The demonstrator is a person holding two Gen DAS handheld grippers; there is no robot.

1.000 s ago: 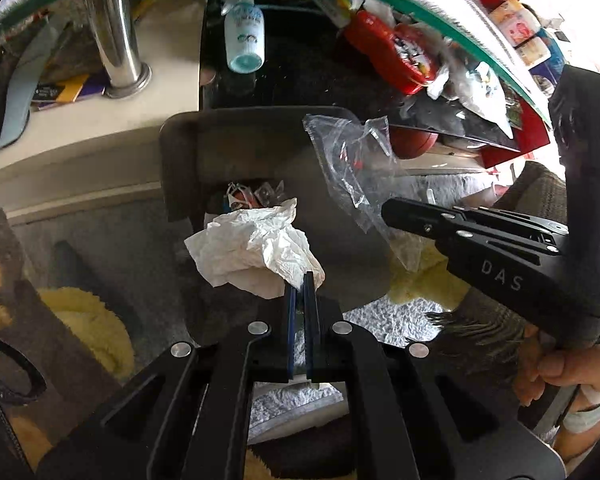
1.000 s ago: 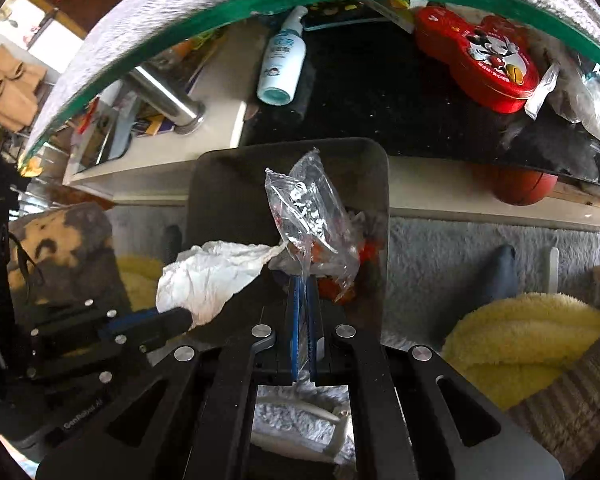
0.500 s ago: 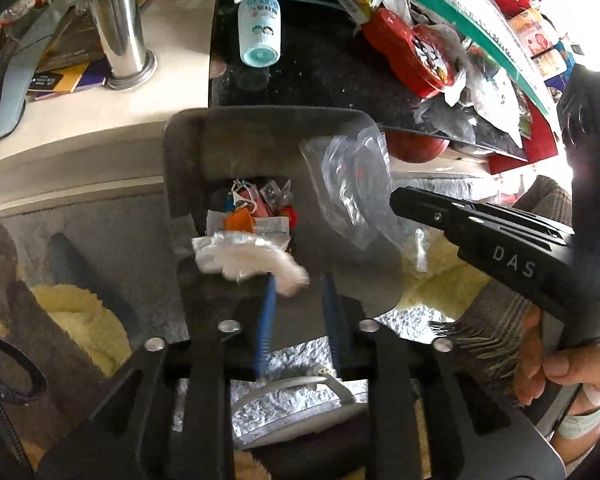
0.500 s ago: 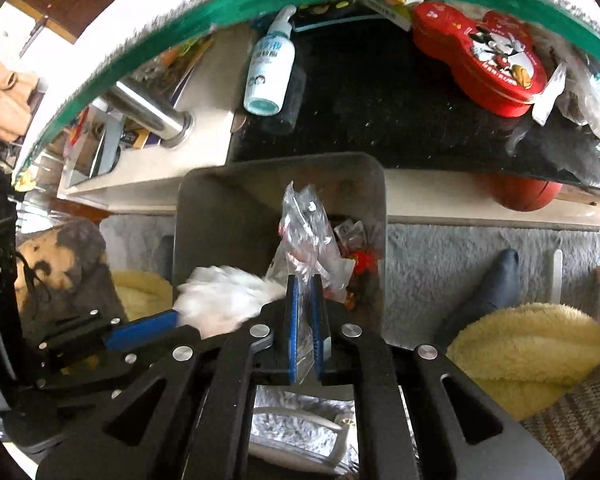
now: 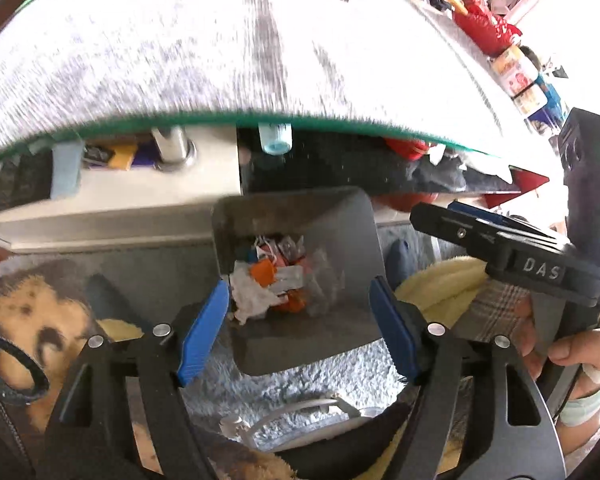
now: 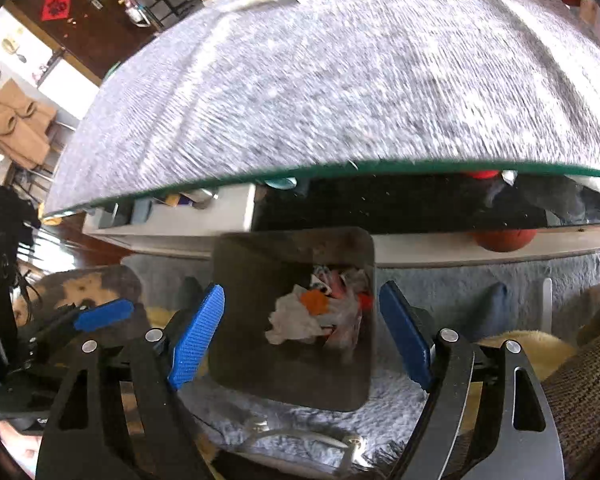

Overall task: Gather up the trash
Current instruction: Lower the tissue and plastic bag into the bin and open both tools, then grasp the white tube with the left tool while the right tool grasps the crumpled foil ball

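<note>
Trash (image 5: 268,284) is sitting at the bottom of the dark gray bin (image 5: 340,216) on the floor, w/ the glass-edged counter (image 5: 220,60) right above/behind it, its rim overhanging the shelf underneath. Under the counter: a blue-capped bottle (image 5: 275,142), a chrome leg (image 5: 172,148), something red (image 5: 404,148), and an orange ball (image 6: 504,238) on the floor behind the bin. Fluffy gray rug (image 5: 320,376) under the bin, yellow fuzzy thing (image 5: 448,284) beside it. Nothing blocks the bin mouth.

Trash pile = crumpled white tissue (image 6: 292,320), an orange scrap (image 6: 316,302), a clear plastic bag (image 5: 320,280) on the right side, plus some red/white wrapper bits. All down inside, not touching either tool.

Left gripper (image 5: 300,324) points steeply down over the bin, blue fingers (image 5: 204,332) have just been opening and stand wide apart, nothing between them. Right gripper (image 6: 300,332) same deal: jaws just spread wide, empty, aimed down at the bin. In the left view a hand (image 5: 572,356) grips the right tool's handle, sleeve at the wrist.
</note>
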